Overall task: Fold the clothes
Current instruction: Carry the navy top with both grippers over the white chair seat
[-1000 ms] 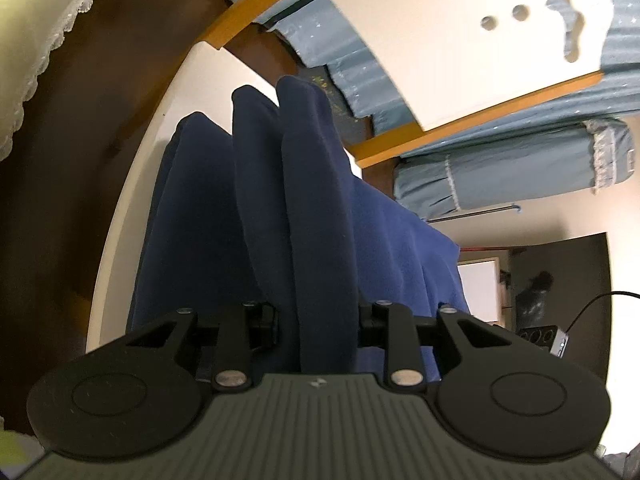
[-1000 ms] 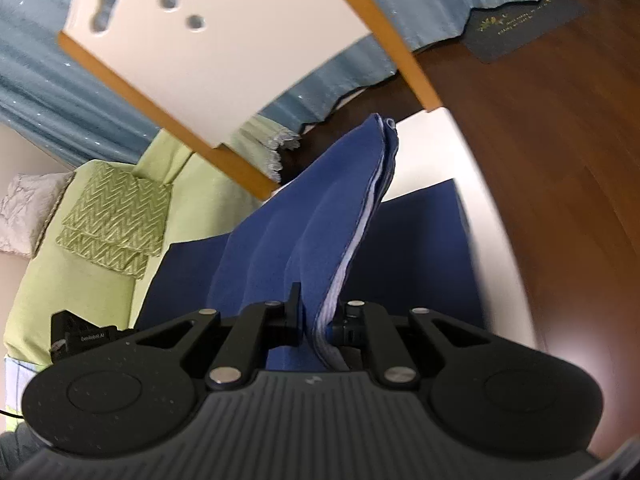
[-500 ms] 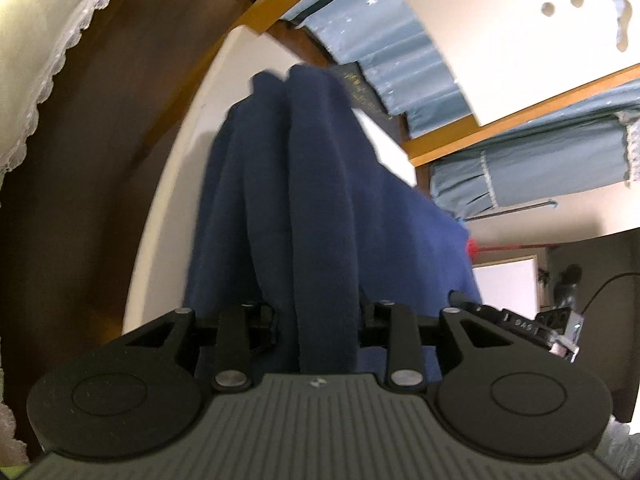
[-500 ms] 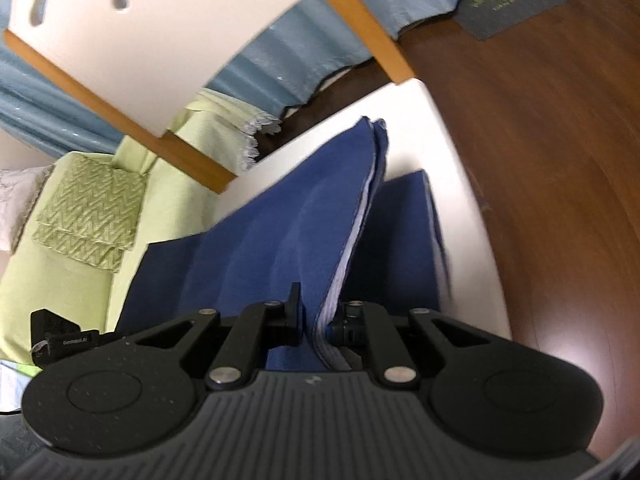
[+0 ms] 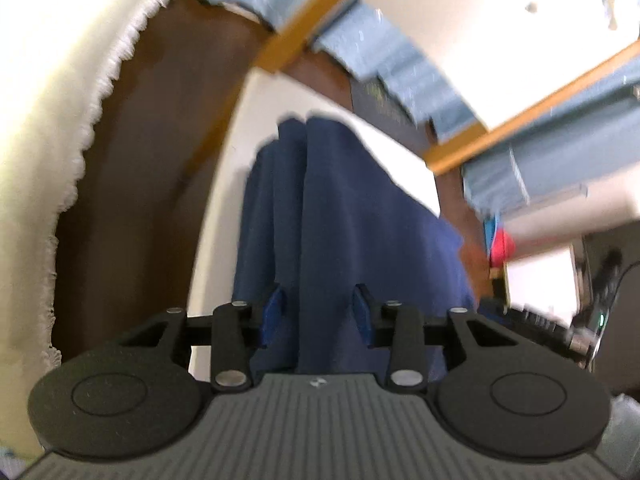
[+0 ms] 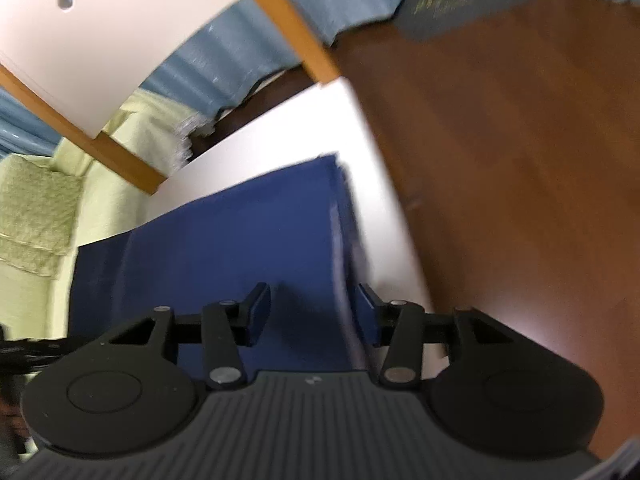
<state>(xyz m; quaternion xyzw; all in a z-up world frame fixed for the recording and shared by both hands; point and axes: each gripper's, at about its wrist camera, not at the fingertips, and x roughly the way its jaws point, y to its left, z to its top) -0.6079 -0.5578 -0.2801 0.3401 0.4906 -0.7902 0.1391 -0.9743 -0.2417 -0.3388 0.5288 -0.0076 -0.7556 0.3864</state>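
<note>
at the far left of the left wrist view hangs a cream fabric cover with a lacy fringe, then a strip of dark brown wooden floor, then the white tabletop. on that table lies the dark navy blue garment, bunched into upright ridges that run away from the camera. the left gripper has just been opening; one ridge of the cloth stands between its parted fingers, and the blur leaves it unclear whether the pads touch it. beyond stand an orange wooden frame with a white panel and pale blue curtains. in the right wrist view a light green sofa sits at the left, then the white table, where the navy garment lies flat with its folded edge near the table's right side. the right gripper has just been opening, jaws apart, the garment's edge between them with gaps to the pads. brown floor fills the right.
</note>
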